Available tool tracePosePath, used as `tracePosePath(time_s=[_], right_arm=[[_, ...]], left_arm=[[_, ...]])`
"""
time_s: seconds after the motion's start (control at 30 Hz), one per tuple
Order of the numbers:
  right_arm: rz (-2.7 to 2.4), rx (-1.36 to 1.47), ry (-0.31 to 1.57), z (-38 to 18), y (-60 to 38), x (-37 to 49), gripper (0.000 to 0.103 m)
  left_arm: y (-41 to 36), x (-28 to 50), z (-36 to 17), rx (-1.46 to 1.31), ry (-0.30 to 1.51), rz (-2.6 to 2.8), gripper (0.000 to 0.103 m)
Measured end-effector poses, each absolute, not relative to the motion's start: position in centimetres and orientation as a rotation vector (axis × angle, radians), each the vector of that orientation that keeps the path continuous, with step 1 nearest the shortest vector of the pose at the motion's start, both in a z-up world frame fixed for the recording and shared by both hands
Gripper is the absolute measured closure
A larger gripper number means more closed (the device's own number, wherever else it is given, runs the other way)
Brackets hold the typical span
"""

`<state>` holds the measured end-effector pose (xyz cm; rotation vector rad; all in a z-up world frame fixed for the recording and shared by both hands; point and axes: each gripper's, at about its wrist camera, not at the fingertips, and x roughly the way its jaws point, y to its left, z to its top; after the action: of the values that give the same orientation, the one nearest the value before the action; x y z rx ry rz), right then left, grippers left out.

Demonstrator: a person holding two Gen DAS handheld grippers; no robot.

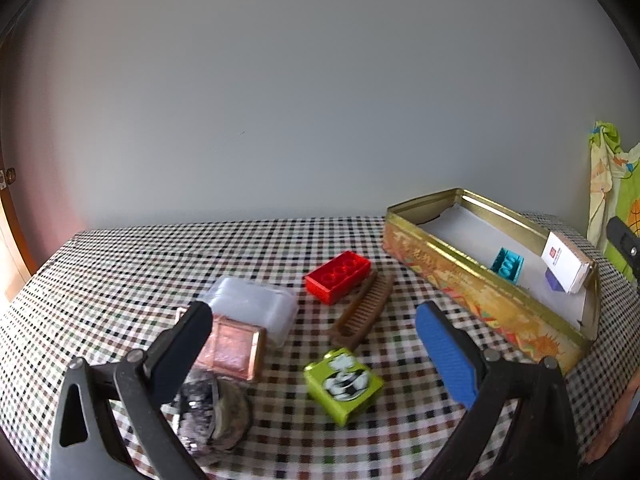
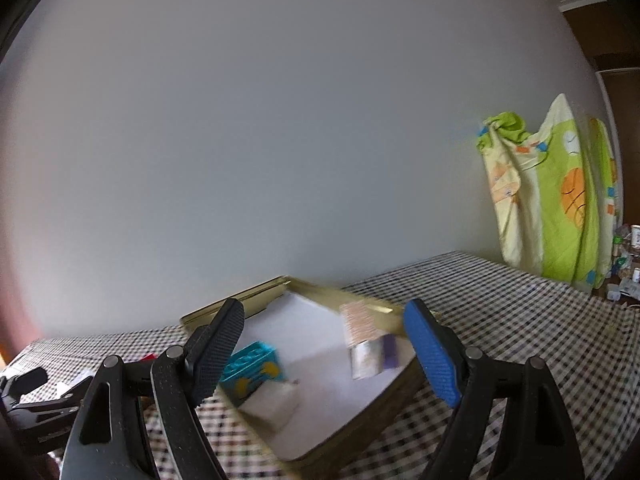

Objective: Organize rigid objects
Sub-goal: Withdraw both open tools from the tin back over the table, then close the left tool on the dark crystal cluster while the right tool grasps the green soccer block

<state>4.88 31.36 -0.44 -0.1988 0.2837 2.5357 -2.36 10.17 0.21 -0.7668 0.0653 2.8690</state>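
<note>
The left hand-held gripper (image 1: 312, 336) is wide open and holds nothing. Low in the middle of its view, a green box (image 1: 342, 384) with a black and white picture sits on the checked table (image 1: 120, 264). A red block (image 1: 338, 276) and a brown comb (image 1: 362, 312) lie above it. The right hand-held gripper (image 2: 324, 344) is also wide open and empty, over the gold tin (image 2: 392, 396). In the tin are a teal block (image 2: 250, 368) and a white box (image 2: 364, 332); its writing is too blurry to read.
</note>
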Motion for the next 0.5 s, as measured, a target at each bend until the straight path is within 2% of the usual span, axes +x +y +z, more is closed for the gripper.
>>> tracePosePath(time_s=[0.5], right_arm=[[2.668, -0.373, 0.342, -1.6, 24.9, 1.7, 0.019]], left_arm=[[3.5, -3.7, -2.1, -1.057, 0.011, 2.762, 0.000]])
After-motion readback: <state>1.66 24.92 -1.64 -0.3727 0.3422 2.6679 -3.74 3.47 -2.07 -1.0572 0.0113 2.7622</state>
